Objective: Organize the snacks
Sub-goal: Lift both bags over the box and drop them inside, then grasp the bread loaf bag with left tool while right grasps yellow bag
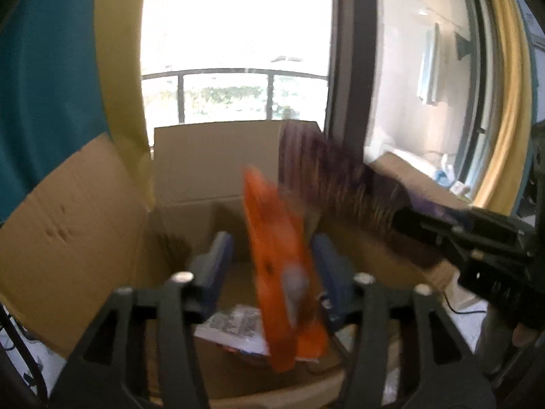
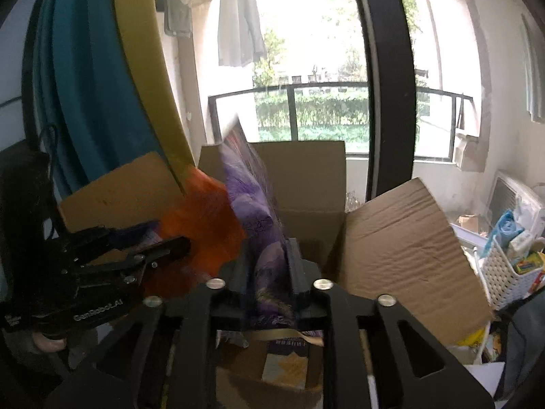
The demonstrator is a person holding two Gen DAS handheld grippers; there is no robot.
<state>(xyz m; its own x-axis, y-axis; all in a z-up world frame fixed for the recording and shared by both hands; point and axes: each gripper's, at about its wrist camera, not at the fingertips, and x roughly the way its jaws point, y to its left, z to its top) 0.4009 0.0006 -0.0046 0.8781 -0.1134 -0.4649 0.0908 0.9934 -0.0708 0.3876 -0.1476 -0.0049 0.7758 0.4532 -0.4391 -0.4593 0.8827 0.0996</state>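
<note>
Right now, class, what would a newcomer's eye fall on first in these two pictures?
The orange snack bag between the left gripper's fingers, hanging over the open cardboard box. Beside it, the purple snack bag stands in the right gripper, in front of the bright balcony window.

Teal curtain (image 2: 85,109) with a yellow-olive edge band (image 2: 150,68) hangs at left, beside a dark window post (image 2: 385,78). Beyond the glass: black balcony railing (image 2: 306,88), green hedge (image 2: 313,112), pale garment (image 2: 238,27) hanging overhead. At right, a white slotted basket (image 2: 504,283) holds small packages, with a white ribbed appliance (image 2: 511,191) behind it against the wall.
</note>
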